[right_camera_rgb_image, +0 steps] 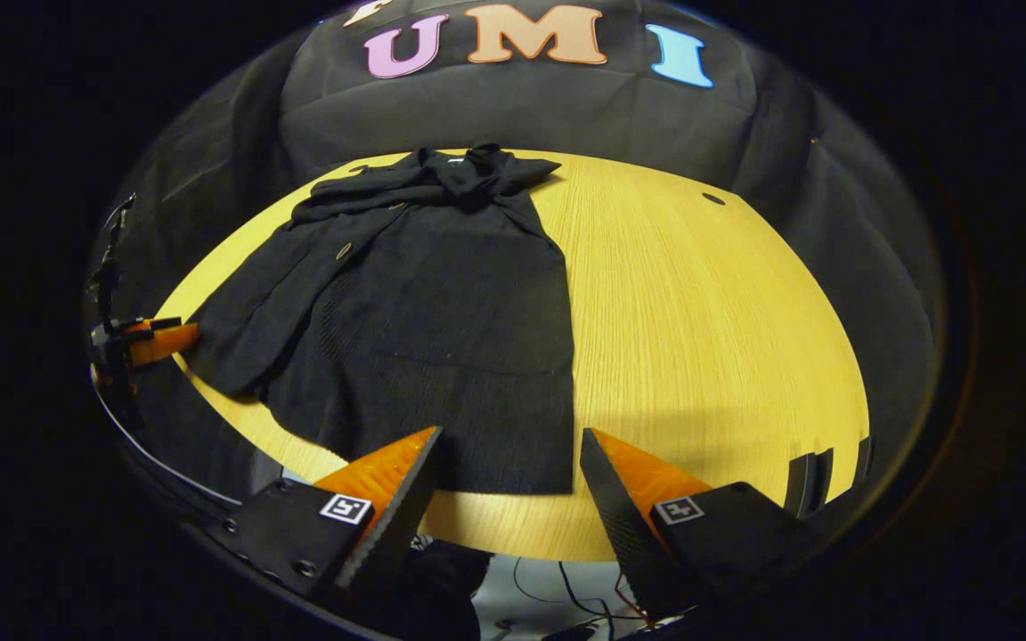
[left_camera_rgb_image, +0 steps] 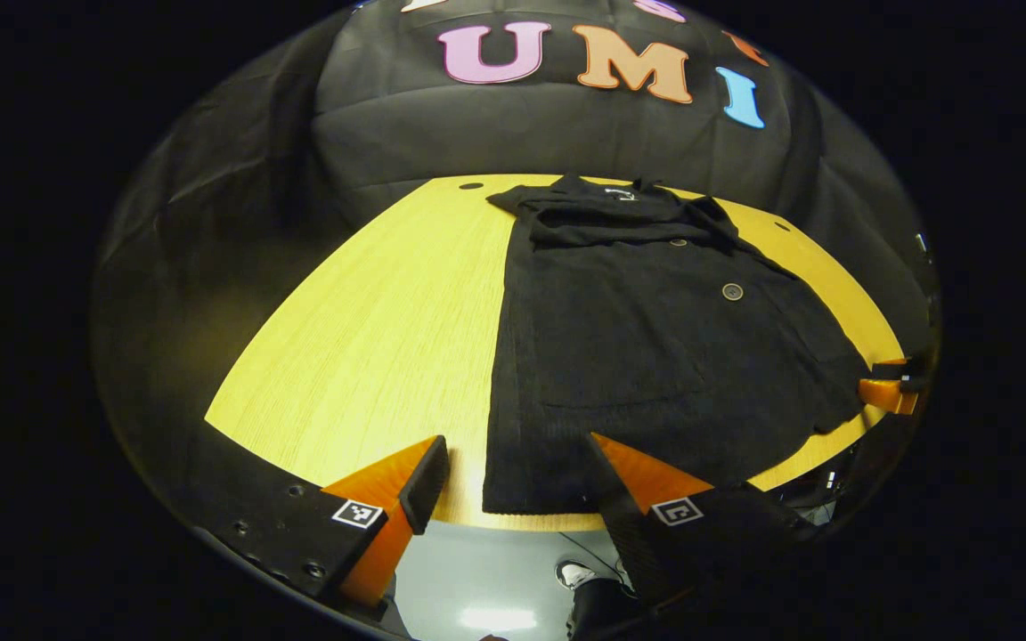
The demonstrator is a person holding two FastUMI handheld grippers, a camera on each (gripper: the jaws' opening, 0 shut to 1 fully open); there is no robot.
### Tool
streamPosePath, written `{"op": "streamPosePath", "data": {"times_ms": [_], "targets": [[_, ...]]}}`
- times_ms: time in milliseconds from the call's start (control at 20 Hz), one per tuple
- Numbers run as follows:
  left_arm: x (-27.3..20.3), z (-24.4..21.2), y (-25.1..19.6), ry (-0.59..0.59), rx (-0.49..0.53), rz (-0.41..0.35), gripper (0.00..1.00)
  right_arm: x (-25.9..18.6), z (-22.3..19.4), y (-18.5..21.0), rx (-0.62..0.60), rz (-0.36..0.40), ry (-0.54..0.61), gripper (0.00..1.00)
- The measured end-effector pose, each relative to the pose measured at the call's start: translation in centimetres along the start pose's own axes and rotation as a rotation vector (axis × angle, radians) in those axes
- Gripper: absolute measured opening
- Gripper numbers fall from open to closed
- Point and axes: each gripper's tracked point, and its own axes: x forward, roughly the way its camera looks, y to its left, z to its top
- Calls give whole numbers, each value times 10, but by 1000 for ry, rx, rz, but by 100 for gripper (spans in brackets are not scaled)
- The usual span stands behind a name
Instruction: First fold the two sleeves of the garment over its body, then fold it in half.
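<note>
Wood-grain table [left_camera_rgb_image: 370,329] beneath our two grippers: left gripper [left_camera_rgb_image: 513,485] jaws apart, poised over hem of black garment [left_camera_rgb_image: 647,338]; right gripper [right_camera_rgb_image: 508,481] likewise spread, holding nothing. Garment flat on table, collar toward far edge.

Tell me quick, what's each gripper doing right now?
Left gripper: open, holding nothing, at the garment's near hem.
Right gripper: open, holding nothing, at the near hem.

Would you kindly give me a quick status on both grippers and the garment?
Left gripper open, right gripper open, both at the near hem. Black garment flat on the table, sleeves folded in, half fold not yet done. Nothing in the way.
</note>
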Motion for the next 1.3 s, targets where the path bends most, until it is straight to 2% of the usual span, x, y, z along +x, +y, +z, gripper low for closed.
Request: {"op": "streamPosePath", "data": {"times_ms": [200, 250, 300, 400, 450, 500, 550, 700, 800, 1000, 1200, 1250, 1300], "targets": [[3, 1, -5, -13, 21, -37, 94, 1, -1, 2, 16, 19, 1, 98], [2, 2, -9, -18, 38, -59, 89, 2, -1, 8, 16, 34, 6, 97], [3, 1, -12, -16, 50, -81, 86, 2, 0, 15, 14, 51, 10, 76], [3, 3, -22, -26, 53, -127, 67, 2, -3, 31, 8, 87, 30, 33], [4, 3, -21, -42, 9, -106, 45, 0, 0, 30, -2, 78, 27, 11], [5, 4, -20, -48, -19, -94, 22, 1, -1, 30, -20, 72, 47, 12], [6, 5, -19, -38, -37, -97, 0, -1, -2, 31, -27, 74, 59, 7], [4, 7, -23, 4, -110, -135, 0, -2, 5, 35, -55, 71, 26, 4], [-2, 14, -21, 14, -120, -145, 0, -11, 16, 45, -61, 87, -18, 3], [-23, 76, -14, -107, -132, -161, 0, -45, 85, 58, -3, 113, -210, 3], [-34, 144, -5, -206, -80, -167, 0, -80, 156, 59, 12, 112, -385, 2], [-34, 159, -3, -222, -78, -162, 0, -82, 167, 61, 18, 117, -390, 0], [-34, 171, -4, -230, -84, -165, 0, -88, 183, 60, 22, 123, -423, 2]]}}
